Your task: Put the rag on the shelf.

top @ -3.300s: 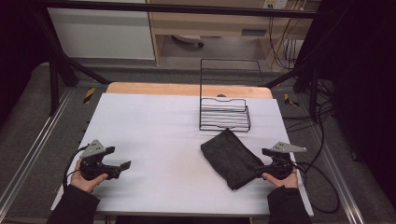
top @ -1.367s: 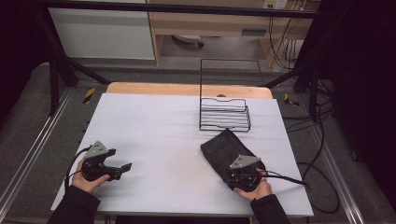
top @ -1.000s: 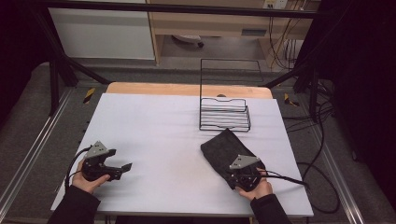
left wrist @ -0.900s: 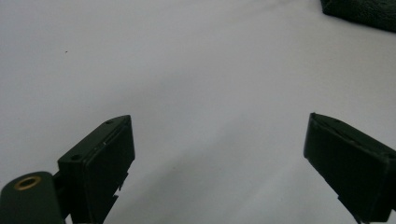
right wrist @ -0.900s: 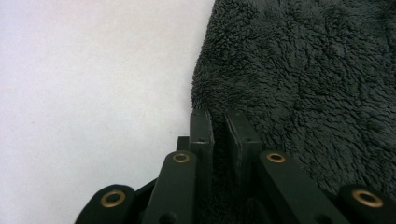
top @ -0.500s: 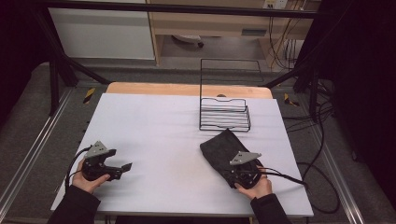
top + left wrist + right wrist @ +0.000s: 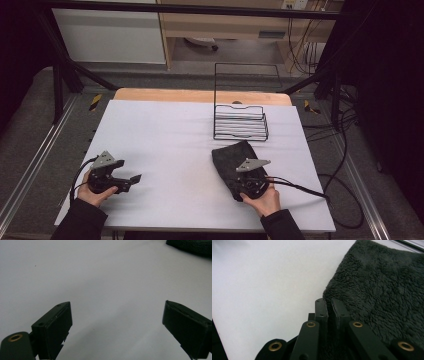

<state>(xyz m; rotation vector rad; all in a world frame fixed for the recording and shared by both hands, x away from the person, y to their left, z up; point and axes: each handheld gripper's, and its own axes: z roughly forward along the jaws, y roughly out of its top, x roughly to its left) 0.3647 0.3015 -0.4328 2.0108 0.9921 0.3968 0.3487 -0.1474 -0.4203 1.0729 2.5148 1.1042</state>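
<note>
The dark towel (image 7: 234,159) lies folded on the right half of the white table (image 7: 170,135), just near of the wire rack (image 7: 240,121). Since 3.3 seconds ago the right gripper (image 7: 245,186) has come in from the table's right edge onto the towel's near corner; its jaws are now pinched together on the fleece edge (image 7: 352,302). The towel's long axis runs from near right to far left, its far end toward the rack. The left gripper (image 7: 131,179) has stayed near left, jaws wide apart, holding nothing.
</note>
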